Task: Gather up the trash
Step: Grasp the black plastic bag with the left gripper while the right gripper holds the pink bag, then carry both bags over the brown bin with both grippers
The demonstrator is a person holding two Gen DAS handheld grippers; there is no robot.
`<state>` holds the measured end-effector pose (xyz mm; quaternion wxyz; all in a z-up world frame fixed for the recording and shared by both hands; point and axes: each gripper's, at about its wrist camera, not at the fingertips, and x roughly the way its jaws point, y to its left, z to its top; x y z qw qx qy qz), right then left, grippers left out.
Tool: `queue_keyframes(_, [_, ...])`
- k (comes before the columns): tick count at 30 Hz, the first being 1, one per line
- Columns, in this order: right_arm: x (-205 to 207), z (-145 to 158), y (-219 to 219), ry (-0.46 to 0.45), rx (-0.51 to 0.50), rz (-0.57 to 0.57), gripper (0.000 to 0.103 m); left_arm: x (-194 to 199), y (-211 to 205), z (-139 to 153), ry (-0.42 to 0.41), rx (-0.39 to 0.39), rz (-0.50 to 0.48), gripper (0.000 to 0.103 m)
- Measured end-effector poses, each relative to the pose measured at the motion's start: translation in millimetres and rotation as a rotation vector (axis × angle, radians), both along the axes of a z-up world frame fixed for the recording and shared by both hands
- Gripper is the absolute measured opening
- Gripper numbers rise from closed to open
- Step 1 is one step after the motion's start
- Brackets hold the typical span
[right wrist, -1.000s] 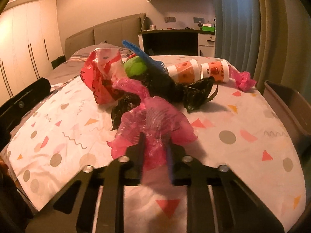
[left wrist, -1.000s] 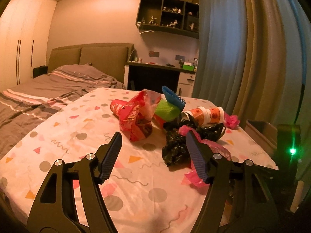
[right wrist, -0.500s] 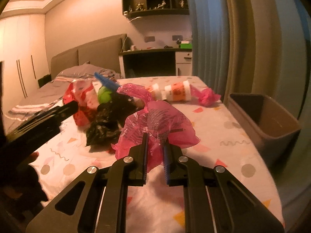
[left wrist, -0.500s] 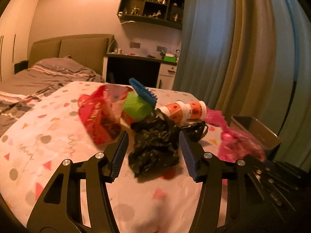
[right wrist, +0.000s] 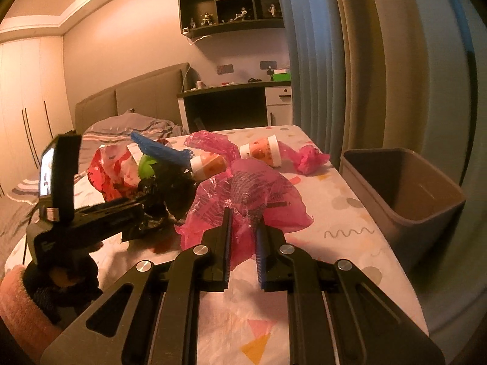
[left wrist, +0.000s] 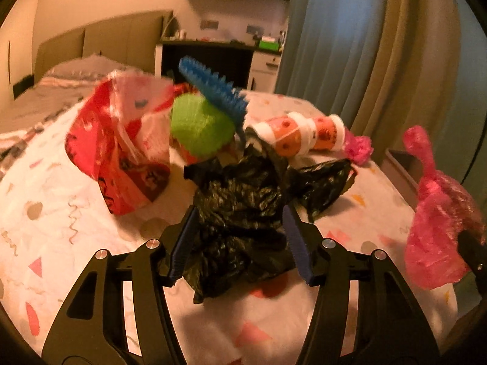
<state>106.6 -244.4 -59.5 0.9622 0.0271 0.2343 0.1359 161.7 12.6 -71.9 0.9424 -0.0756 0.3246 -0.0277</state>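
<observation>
A crumpled black plastic bag [left wrist: 243,188] lies on the patterned tablecloth [left wrist: 61,213]. My left gripper [left wrist: 239,213] straddles it, a blue pad at each side of the bag, and I see no squeeze. My right gripper [right wrist: 243,222] is shut on a pink plastic bag [right wrist: 249,191], held just above the cloth; the same pink bag [left wrist: 435,231] shows at the right edge of the left wrist view. A grey bin [right wrist: 404,210] stands open beside the table on the right. The black bag [right wrist: 170,188] is partly hidden behind the left tool.
Behind the black bag lie a red printed bag [left wrist: 115,152], a green lump [left wrist: 197,127], a blue spiky strip [left wrist: 213,88], two orange-and-white cups [left wrist: 289,137] and a small pink wad [left wrist: 359,149]. Beyond are the bed, desk and curtain [right wrist: 334,60].
My left gripper narrowed a little, then moved forward and down until the black bag sat between its fingers. My right gripper lifted the pink bag off the pile and carried it right, nearer the bin.
</observation>
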Motion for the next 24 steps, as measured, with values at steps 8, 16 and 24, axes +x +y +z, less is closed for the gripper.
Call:
queue_keyframes(8, [0.6,0.6,-0.4,0.002,0.001,0.001,0.014,0.3,4.5,-4.8,0.03,-0.02,-0.002,0.003])
queue_keyframes(16, [0.5,0.8,-2.0,0.0,0.004,0.01,0.014,-46.4,14.1,18.6,-0.069,-0.031,0.035,0.001])
queue_keyframes(24, [-5.3,6.7,-2.8,-0.031,0.004,0.009,0.014,-78.3,-1.0,59.5,-0.184,0.003,0.014,0.001])
